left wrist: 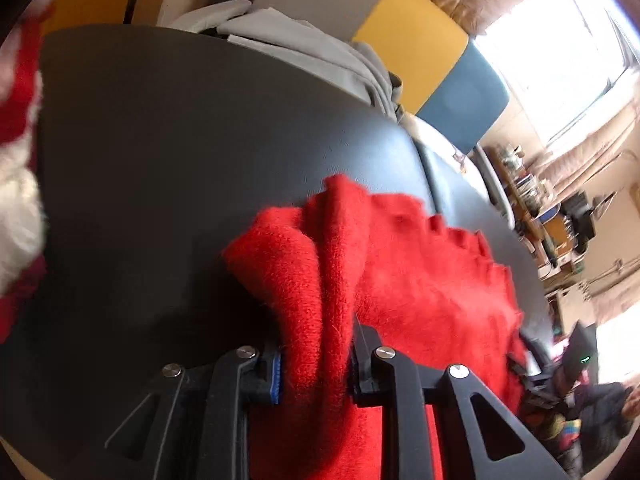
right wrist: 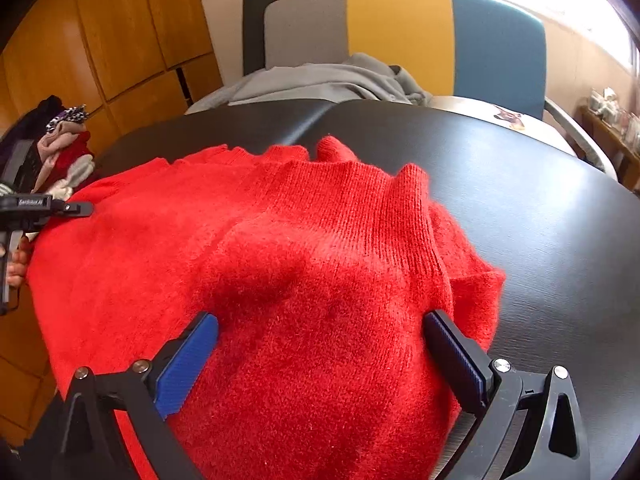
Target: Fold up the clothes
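Observation:
A fuzzy red sweater (right wrist: 280,264) lies bunched on the black table (right wrist: 540,208). My left gripper (left wrist: 316,372) is shut on a thick fold of the red sweater (left wrist: 400,264) and holds it just above the table. My right gripper (right wrist: 320,344) is open, its blue-padded fingers (right wrist: 188,364) spread wide on either side of the sweater's near part, resting on it. The left gripper also shows at the left edge of the right wrist view (right wrist: 76,208), at the sweater's far left edge.
A grey garment (right wrist: 328,80) lies on a grey, yellow and blue chair (right wrist: 400,32) behind the table. A pile of clothes (right wrist: 60,148) sits at the left. Wooden cabinets (right wrist: 100,40) stand behind. A red and white cloth (left wrist: 20,160) hangs at the left edge.

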